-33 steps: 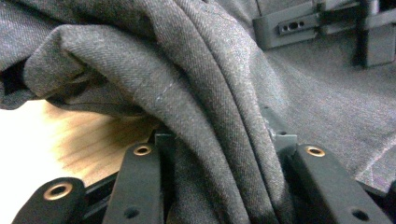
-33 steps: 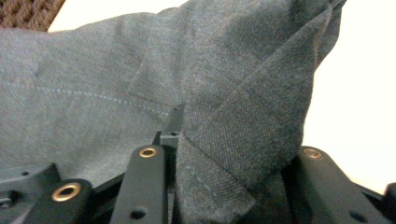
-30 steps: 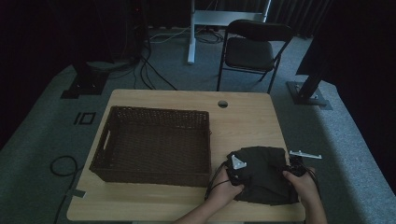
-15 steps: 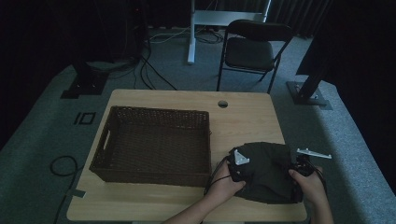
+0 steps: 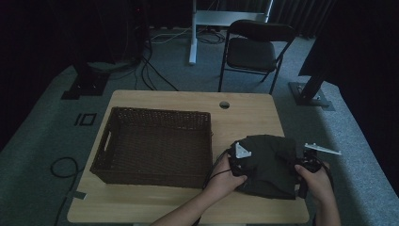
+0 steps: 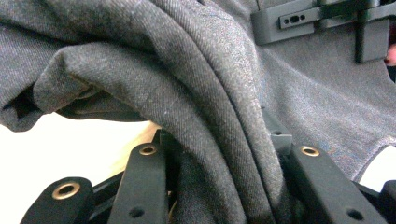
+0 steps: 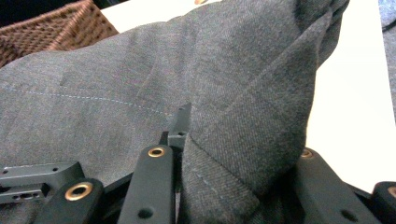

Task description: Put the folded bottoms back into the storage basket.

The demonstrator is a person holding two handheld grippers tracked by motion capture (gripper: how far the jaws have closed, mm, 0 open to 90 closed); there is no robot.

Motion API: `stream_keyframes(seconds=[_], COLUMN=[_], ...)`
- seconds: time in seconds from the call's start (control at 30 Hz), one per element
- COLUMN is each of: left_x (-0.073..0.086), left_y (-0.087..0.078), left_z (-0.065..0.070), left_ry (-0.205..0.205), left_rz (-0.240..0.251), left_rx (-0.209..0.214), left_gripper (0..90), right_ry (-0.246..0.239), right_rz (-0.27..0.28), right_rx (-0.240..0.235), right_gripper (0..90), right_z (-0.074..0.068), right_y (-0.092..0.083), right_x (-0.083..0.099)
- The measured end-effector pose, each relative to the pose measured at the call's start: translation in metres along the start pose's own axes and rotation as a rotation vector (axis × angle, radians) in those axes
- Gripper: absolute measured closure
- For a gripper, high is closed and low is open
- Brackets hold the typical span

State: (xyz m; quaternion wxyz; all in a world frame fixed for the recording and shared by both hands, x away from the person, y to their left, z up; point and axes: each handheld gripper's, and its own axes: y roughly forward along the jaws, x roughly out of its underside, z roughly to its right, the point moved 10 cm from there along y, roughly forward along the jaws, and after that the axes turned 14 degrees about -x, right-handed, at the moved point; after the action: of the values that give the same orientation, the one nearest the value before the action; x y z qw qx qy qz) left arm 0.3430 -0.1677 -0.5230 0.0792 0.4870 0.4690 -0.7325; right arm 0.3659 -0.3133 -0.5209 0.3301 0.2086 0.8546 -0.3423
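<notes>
Left gripper (image 5: 241,165) and right gripper (image 5: 301,173) each pinch a thick bunch of the folded dark garment (image 5: 270,162), held at the table's (image 5: 244,117) right end beside the wicker basket (image 5: 150,141). Advice: keep both hands level so folds don't sag.

There is one table (image 5: 155,207). On it sits one brown basket (image 5: 153,146), toward nine o'clock. There is one folded dark cloth (image 5: 270,162), toward four o'clock. Two grippers pinch it: the left gripper (image 5: 240,162) and the right gripper (image 5: 301,172). Two hands hold them. One black chair (image 5: 254,52) stands past the table, at one o'clock.
</notes>
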Motion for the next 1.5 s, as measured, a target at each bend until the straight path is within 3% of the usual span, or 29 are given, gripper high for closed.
stream_keyframes(seconds=[0.27,0.67,0.9,1.27,1.5], left_x=[-0.014,-0.046,-0.061,-0.070,-0.078], left_y=[-0.011,-0.039,-0.061,-0.087,-0.111], left_z=[-0.007,-0.025,-0.042,-0.067,-0.086], left_ry=[-0.012,0.013,0.008,0.014,0.017], left_rz=[0.018,0.058,0.082,0.108,0.122], left_rx=[0.002,-0.011,-0.020,-0.053,-0.068], left_gripper=[63.8,63.8,63.8,63.7,63.7], right_ry=[-0.022,-0.057,-0.085,-0.129,-0.161], right_rz=[0.016,0.059,0.077,0.067,0.065], right_rx=[-0.010,-0.046,-0.073,-0.094,-0.122], right_gripper=[67.0,67.1,67.0,67.0,67.0], right_z=[-0.014,-0.044,-0.068,-0.100,-0.129], right_y=[-0.003,-0.004,0.002,0.017,0.027], right_x=[-0.018,-0.052,-0.074,-0.093,-0.110])
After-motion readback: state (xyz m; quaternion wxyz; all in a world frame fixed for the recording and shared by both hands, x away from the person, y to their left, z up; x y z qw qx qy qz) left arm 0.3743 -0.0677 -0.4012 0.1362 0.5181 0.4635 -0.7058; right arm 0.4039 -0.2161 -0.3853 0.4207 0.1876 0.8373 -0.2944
